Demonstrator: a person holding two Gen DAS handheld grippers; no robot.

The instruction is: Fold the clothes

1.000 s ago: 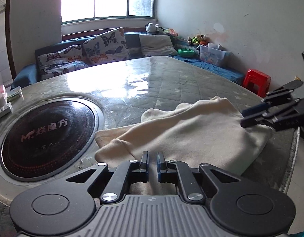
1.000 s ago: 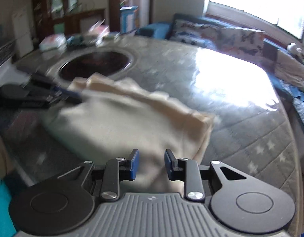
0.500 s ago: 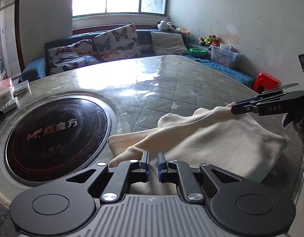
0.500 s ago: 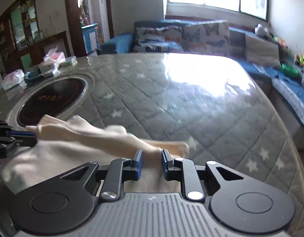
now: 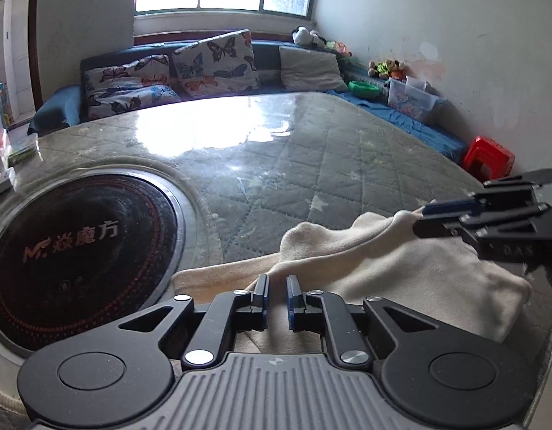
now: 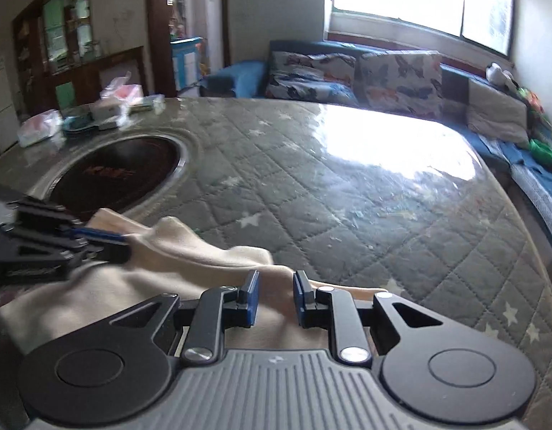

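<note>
A cream garment [image 5: 401, 268] lies folded at the near edge of a round table with a grey quilted cover [image 5: 311, 150]. My left gripper [image 5: 276, 299] is shut on the garment's near-left edge. My right gripper [image 6: 274, 295] is shut on the far-right edge and lifts it a little, so a ridge of cloth runs between the two. The right gripper also shows in the left wrist view [image 5: 424, 218], with cloth in its tips. The left gripper shows in the right wrist view [image 6: 121, 243], also pinching cloth [image 6: 190, 251].
A black round hotplate [image 5: 71, 247] is set into the table to the left of the garment. Boxes and bags [image 6: 111, 107] stand at the table's far-left edge. A blue sofa with butterfly cushions [image 5: 211, 64] runs behind, and a red stool [image 5: 489, 154] stands at the right.
The right gripper closed on the garment's edge and raised it. Both grippers now hold the top edge lifted off the rest of the cloth.
</note>
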